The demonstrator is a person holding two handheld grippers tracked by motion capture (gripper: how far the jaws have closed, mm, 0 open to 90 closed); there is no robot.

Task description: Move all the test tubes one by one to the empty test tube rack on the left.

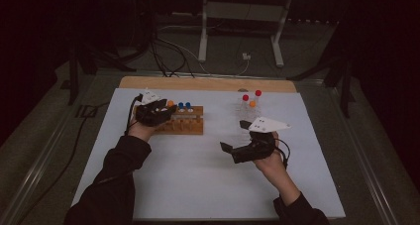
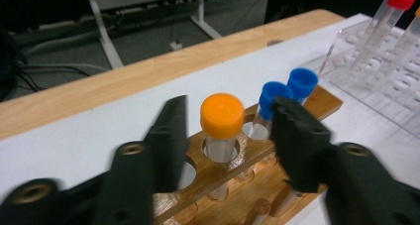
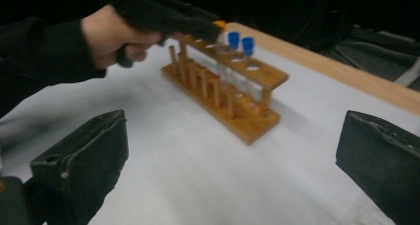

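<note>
Left gripper jaws stand released either side of the orange-capped tube, upright in the wooden rack at far left; I lift straight up.

Long black sleeves, bare hands, left tool and right tool matte black with blocky jaws, brass-ringed screw holes, pale three-cornered top plates, trailing black cables
</note>
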